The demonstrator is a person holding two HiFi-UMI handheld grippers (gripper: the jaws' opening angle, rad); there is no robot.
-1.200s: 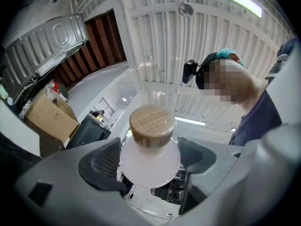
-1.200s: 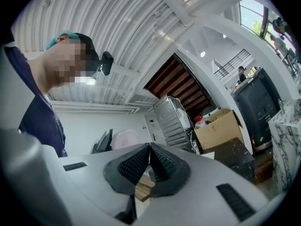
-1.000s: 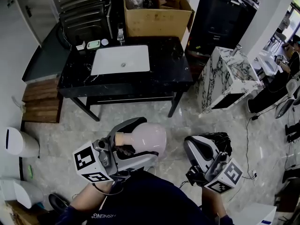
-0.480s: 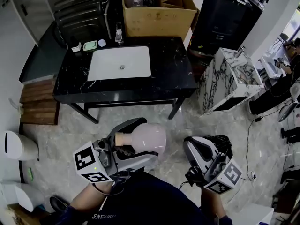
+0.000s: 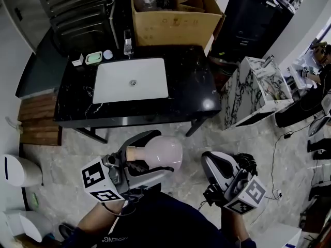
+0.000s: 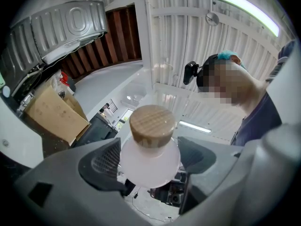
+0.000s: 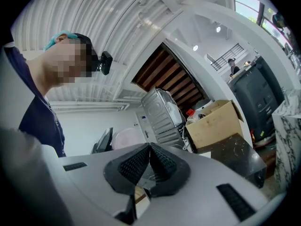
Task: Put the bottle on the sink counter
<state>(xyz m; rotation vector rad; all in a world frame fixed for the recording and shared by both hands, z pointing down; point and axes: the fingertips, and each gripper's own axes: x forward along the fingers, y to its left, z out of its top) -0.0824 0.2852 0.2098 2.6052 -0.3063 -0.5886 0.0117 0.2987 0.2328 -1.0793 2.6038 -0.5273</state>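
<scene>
The black marble sink counter [image 5: 194,84], with a cardboard box [image 5: 173,22] behind it and a white basin [image 5: 132,80] set in it, stands well ahead across the floor. The left gripper [image 6: 149,160] clamps the pale pink, wooden-capped bottle [image 5: 163,152], low by the person. The right gripper [image 7: 149,161] is closed on nothing.

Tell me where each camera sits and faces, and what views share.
Head view: on the person's head, steeply down at sink counter; left gripper, right gripper, forearms show.
Left gripper view: on that gripper, upward along jaws clamping the bottle; person's torso shows.
Right gripper view: on that gripper, along shut jaws; person's shoulder shows.
All share the cardboard box.
</scene>
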